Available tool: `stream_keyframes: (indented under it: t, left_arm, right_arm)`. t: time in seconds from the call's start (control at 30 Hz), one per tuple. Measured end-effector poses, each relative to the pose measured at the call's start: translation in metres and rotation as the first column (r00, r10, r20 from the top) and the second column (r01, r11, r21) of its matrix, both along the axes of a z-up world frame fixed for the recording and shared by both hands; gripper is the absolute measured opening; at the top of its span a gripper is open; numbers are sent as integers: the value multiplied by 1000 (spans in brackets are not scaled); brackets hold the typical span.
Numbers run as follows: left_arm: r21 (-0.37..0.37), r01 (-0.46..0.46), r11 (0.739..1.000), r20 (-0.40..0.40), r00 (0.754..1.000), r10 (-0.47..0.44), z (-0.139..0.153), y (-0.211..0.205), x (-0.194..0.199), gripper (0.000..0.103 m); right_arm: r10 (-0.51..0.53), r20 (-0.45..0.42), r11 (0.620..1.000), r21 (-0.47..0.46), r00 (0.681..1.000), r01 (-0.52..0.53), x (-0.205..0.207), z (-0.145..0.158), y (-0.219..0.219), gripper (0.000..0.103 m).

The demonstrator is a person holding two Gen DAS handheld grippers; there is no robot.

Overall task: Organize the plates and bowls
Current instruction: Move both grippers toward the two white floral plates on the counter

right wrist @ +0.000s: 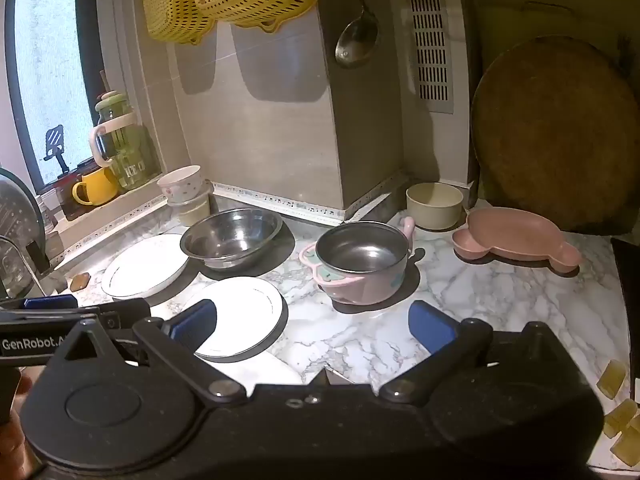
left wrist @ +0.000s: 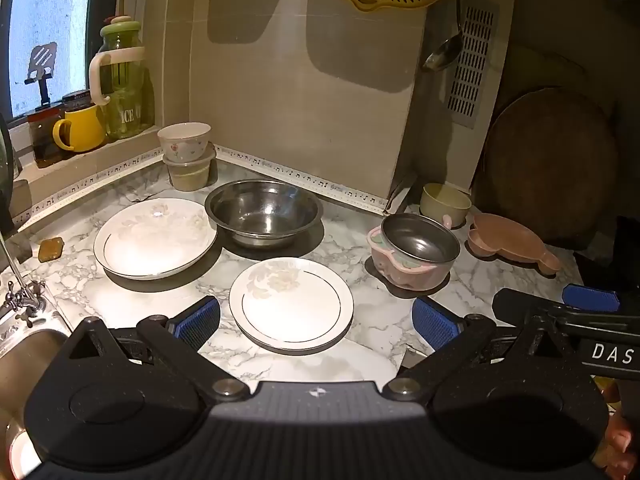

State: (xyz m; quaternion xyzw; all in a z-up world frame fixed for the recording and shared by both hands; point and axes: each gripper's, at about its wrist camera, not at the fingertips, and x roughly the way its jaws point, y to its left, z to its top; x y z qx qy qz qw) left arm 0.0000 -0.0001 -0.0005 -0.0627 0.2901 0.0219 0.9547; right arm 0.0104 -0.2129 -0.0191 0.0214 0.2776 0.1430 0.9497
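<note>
I have both tools hanging just above the near edge of the marble surface [left wrist: 360, 320], and nothing has been picked up yet, so I judge this to be the opening step: choosing a first dish. My left gripper [left wrist: 316, 320] has its fingers [left wrist: 198, 320] spread wide and empty, with the small white plate [left wrist: 291, 303] lying flat right between them, nearest to me. My right gripper [right wrist: 312, 326] is just as released and empty, pointed toward the pink handled bowl [right wrist: 362, 264], which has a bare steel lining and nothing in it. Farther back and to the left sits the large white plate [left wrist: 154, 238], empty, its rim almost touching the steel bowl [left wrist: 264, 212] behind the small plate; that bowl is empty too. At the far left corner a flowered bowl [left wrist: 185, 141] is stacked on a lidded tub [left wrist: 188, 174] whose contents I cannot make out. At the far right stand an empty cream bowl [right wrist: 435, 204] and a pink divided dish [right wrist: 516, 242], also empty. My next move, I think, is to lower the left fingers around the small plate's rim, get a pad under its thin edge, and carry it onto the large plate; the shallow glazed lip could slip.
</note>
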Motion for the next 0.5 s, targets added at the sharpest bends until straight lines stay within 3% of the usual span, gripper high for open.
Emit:
stream_keyframes:
  t: [0.5]
  left_arm:
    - [-13,-6,1000,-11,1000,6,2,4,4,103]
  right_arm:
    - [14,9,1000,11,1000,-14,2,0,3,101]
